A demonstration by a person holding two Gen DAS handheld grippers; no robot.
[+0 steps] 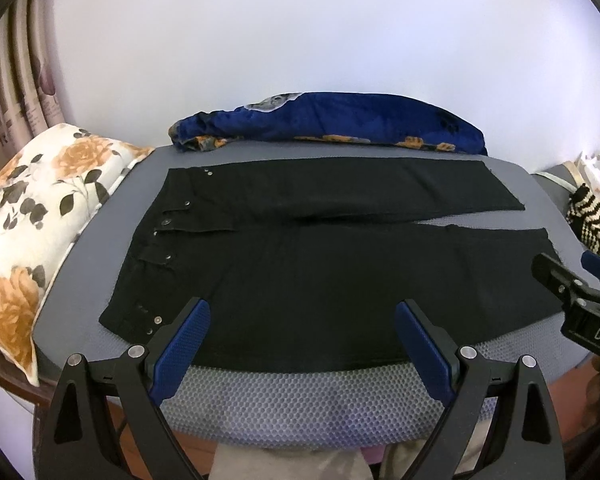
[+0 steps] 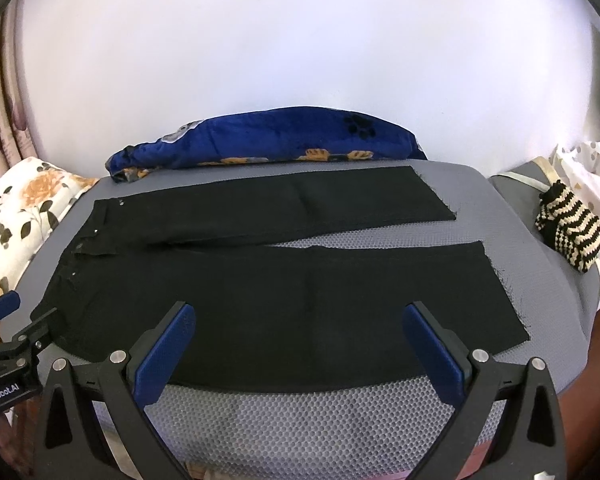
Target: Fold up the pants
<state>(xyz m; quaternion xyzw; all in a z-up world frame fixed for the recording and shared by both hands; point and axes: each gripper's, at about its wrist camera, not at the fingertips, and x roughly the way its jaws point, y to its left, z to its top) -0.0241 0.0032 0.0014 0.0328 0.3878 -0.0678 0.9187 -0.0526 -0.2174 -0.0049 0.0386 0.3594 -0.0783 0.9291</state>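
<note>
I have both grippers hanging at the near edge of the grey mesh pad [image 1: 300, 404], and neither holds anything: the left gripper [image 1: 302, 326] has its blue pads spread wide over the near leg toward the waist end, and the right gripper [image 2: 300, 330] is spread just as wide over the same leg nearer the hem. The black pants [image 2: 260, 292] lie flat across the pad, waistband at 9 o'clock, hems at 3 o'clock, the two legs parted in a narrow V that opens toward 3. My worry is the pickup: the cloth lies flat against a textured mesh, so a pad could, I judge, slide over the top and pinch nothing, or catch only one layer and let the leg sag as I carry it toward 12 o'clock. If my two grips rise unevenly, the fold line would skew and the legs would not stack. The blue blanket [image 2: 268, 140] at 12 o'clock sits just beside the far leg and could snag a high sweep. Count: one pair of pants, two legs, two grippers, one floral pillow [image 1: 40, 232] at 9 o'clock, one striped knit piece [image 2: 568, 232] at 3 o'clock.
</note>
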